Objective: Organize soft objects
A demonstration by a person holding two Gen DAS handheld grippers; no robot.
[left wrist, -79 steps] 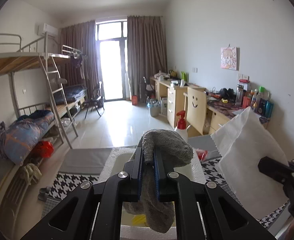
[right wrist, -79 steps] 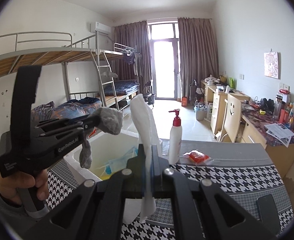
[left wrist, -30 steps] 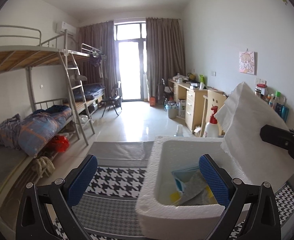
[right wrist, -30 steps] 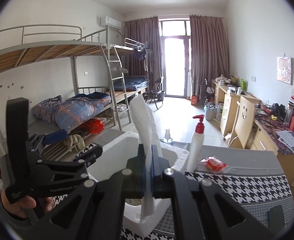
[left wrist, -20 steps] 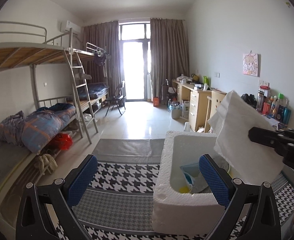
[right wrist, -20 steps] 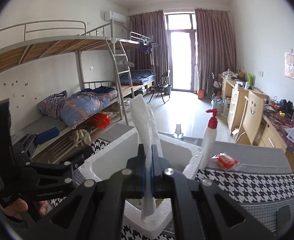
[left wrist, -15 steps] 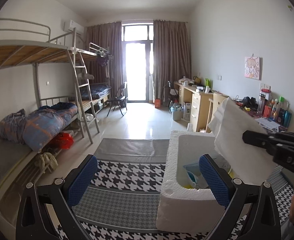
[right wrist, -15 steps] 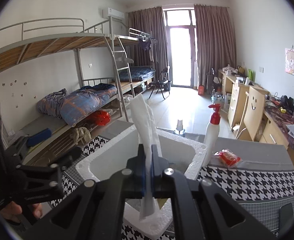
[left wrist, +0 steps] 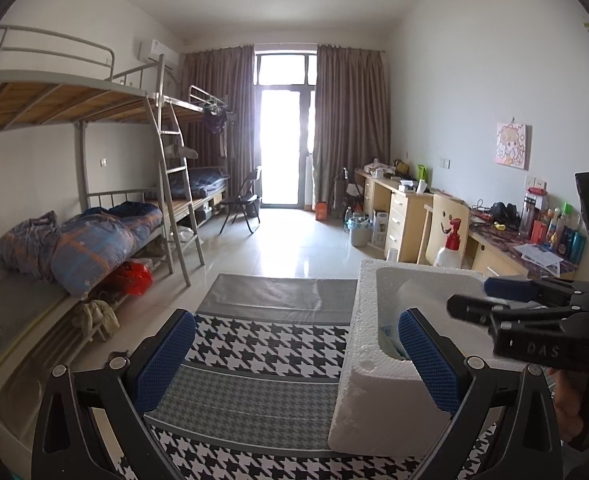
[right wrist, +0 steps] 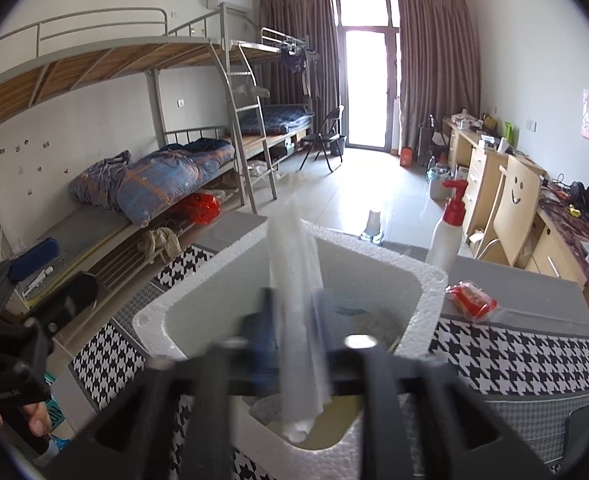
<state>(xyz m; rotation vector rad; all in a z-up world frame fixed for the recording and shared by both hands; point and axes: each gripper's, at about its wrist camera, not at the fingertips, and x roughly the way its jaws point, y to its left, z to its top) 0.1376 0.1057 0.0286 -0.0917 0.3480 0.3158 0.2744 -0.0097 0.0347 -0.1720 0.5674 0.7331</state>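
right hand-held gripper (right wrist: 290, 344) jaws just opening, white tissue sheet (right wrist: 298, 320) dropping between them over the white foam box (right wrist: 426, 304) at frame centre. left hand-held gripper (left wrist: 294, 354) wide, empty. keep right over the box till it falls clear.

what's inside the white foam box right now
Inside the white foam box, the white cloth is dropping between the right gripper jaws, which have just been opening. Blue packaging and something yellow lie beneath; the rest is hidden by the gripper.
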